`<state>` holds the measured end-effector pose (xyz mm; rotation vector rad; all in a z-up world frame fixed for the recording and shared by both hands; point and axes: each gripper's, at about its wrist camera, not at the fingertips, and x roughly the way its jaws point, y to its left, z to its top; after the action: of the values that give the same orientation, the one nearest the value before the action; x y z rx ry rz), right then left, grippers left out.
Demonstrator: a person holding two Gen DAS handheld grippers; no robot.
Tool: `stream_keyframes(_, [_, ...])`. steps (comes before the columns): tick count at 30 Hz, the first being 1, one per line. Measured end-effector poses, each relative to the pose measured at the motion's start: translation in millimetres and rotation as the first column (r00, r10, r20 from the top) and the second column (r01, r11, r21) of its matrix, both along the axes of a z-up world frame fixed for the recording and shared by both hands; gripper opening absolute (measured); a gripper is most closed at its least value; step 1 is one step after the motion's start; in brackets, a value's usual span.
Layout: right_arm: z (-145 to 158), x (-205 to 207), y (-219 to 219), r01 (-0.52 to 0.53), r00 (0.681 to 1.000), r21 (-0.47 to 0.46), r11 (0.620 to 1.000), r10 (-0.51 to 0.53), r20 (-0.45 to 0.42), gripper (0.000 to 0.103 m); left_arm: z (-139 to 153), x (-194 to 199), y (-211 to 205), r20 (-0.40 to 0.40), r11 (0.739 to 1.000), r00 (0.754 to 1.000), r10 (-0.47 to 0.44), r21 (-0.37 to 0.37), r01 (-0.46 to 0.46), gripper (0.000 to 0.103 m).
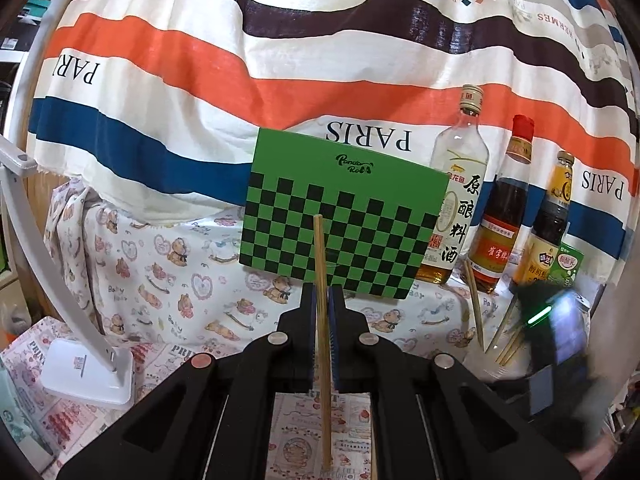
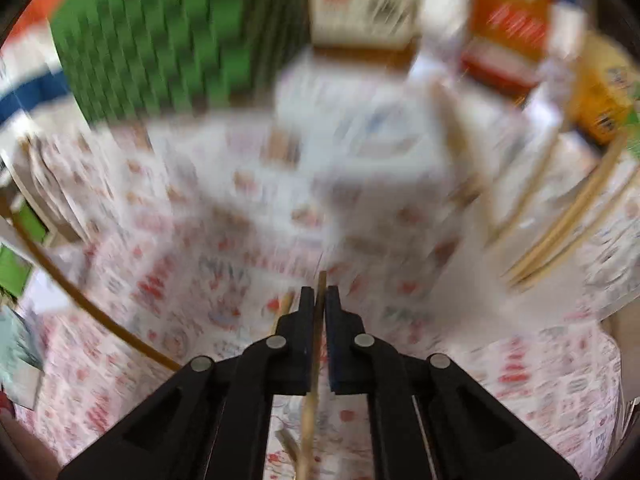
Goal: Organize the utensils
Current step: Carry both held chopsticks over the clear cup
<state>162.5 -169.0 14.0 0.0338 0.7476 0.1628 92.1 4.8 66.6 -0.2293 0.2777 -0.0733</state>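
Clamping one chopstick (image 1: 323,320) upright, the left gripper (image 1: 323,304) grips mid-shaft; the right gripper (image 2: 320,304) pinches another chopstick (image 2: 314,380) above the table (image 2: 540,380). Light, stiff, slippery sticks probably pivot unless held near mid-length.

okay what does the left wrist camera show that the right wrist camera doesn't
Only the left wrist view shows the white desk lamp, the striped PARIS cloth and sharp bottle necks, like the red-capped dark sauce bottle. Only the right wrist view shows the right gripper shut on its wooden chopstick, amid heavy blur. Both show the green checkered board, loose chopsticks and printed tablecloth.
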Motion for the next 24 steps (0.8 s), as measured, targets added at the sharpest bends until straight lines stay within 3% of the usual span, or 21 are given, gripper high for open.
stream_keyframes(4, [40,-29,-31,0.009,0.990,0.077,0.997,-0.019,0.137,0.004,1,-2,-2,-0.003,1.000,1.000,-0.009,-0.007,0.009,0.005])
stream_keyframes(10, [89,-68,-68,0.007,0.959,0.136,0.991,-0.045,0.279,0.004,14,-19,-14,0.054,0.991,0.992,-0.116,-0.066,0.119,0.005])
stream_keyframes(17, [114,-96,-85,-0.021,0.924,0.203,0.979,-0.059,0.378,0.004,21,-30,-26,0.099,0.986,0.984,-0.145,-0.070,0.153,0.005])
stream_keyframes(24, [131,-119,-110,-0.046,0.857,0.264,0.963,-0.098,0.507,0.004,24,-26,-32,0.090,0.978,0.979,-0.186,-0.081,0.193,0.005])
